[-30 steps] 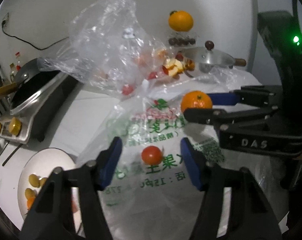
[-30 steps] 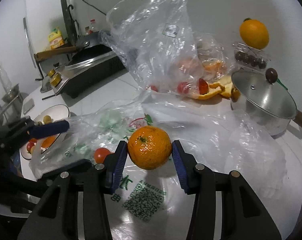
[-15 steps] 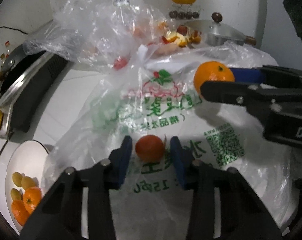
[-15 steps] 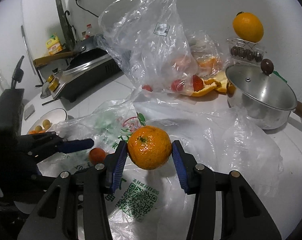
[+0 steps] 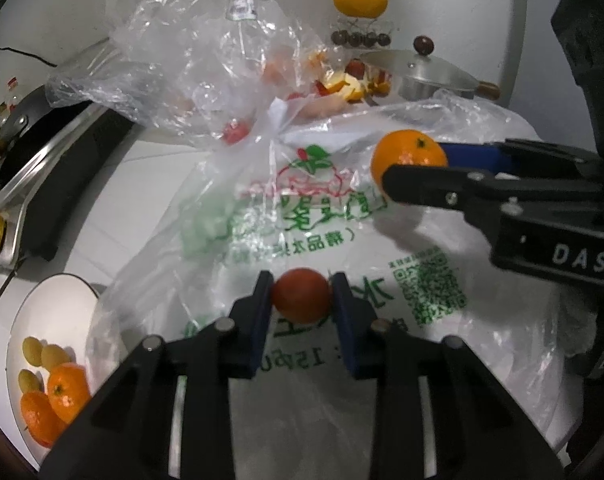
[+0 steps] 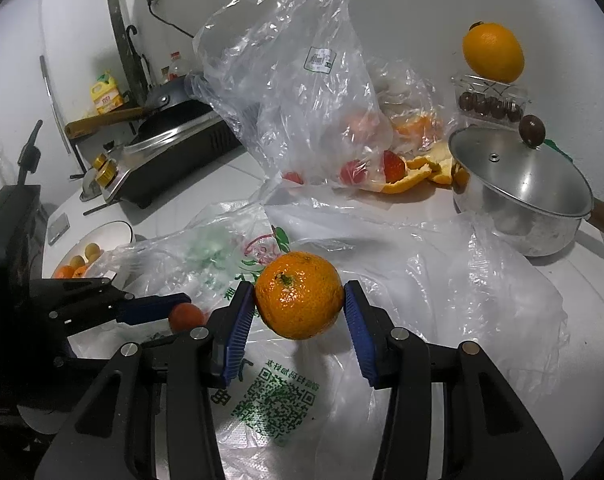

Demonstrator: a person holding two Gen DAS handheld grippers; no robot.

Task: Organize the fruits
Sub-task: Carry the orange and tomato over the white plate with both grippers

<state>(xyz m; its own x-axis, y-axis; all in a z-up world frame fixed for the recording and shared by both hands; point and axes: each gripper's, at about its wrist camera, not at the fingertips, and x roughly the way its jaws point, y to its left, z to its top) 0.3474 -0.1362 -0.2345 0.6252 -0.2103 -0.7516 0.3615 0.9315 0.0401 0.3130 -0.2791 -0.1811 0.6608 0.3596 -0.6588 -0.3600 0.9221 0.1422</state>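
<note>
A small red tomato (image 5: pixel 301 294) lies on the printed plastic bag (image 5: pixel 322 220). My left gripper (image 5: pixel 301 300) has its jaws closing on the tomato, and both blue pads touch its sides. In the right wrist view the same tomato (image 6: pixel 186 317) shows at the left gripper's blue tip. My right gripper (image 6: pixel 300 308) is shut on a mandarin (image 6: pixel 300 295) and holds it above the bag; the same mandarin (image 5: pixel 408 159) is at the right of the left wrist view. A white plate (image 5: pixel 34 320) at lower left holds mandarins (image 5: pixel 64 390) and small yellow-green fruits (image 5: pixel 42 356).
A crumpled clear bag (image 6: pixel 286 92) with red fruit stands behind, with orange peel (image 6: pixel 418 174) beside it. A lidded steel pot (image 6: pixel 518 188) sits at the right, a large orange (image 6: pixel 493 58) on a clear box behind it. A stove with a pan (image 6: pixel 170 140) is at the left.
My left gripper has moved down to the tomato and its jaws have narrowed from wide apart to touching it. The right gripper has kept still with the mandarin.
</note>
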